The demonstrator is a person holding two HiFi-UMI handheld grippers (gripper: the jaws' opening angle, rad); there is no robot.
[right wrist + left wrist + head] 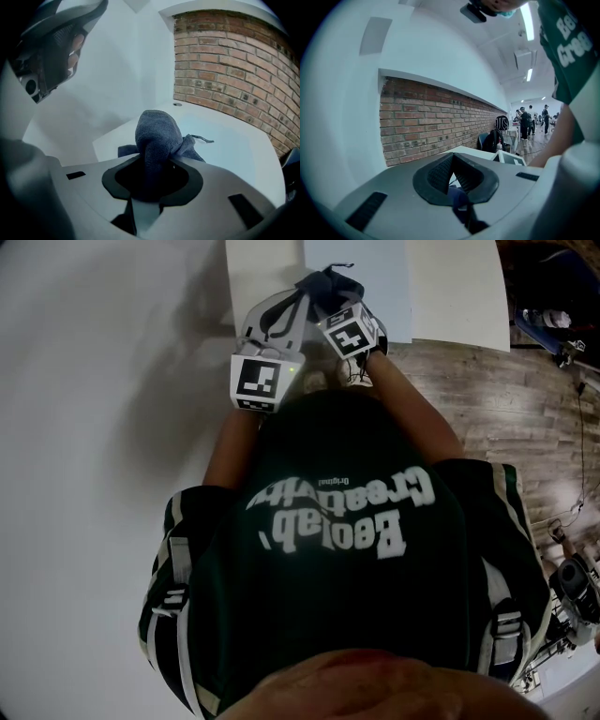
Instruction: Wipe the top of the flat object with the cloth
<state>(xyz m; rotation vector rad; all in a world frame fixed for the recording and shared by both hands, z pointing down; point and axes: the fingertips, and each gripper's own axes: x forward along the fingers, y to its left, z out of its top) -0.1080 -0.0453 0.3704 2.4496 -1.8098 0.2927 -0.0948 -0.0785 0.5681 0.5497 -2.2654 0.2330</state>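
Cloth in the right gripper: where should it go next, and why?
Probably lower the right gripper until the cloth presses on the flat board. The cloth is bunched in its shut jaws and seems to sit just above the pale board, so wiping can't start yet.

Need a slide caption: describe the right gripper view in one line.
Right hand-held gripper shut on a bunched grey-blue cloth, pale flat panel and brick wall beyond.

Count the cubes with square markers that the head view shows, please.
2. One cube sits on the left hand-held gripper. The other cube sits on the right hand-held gripper, slightly farther from the person. None seems hidden.
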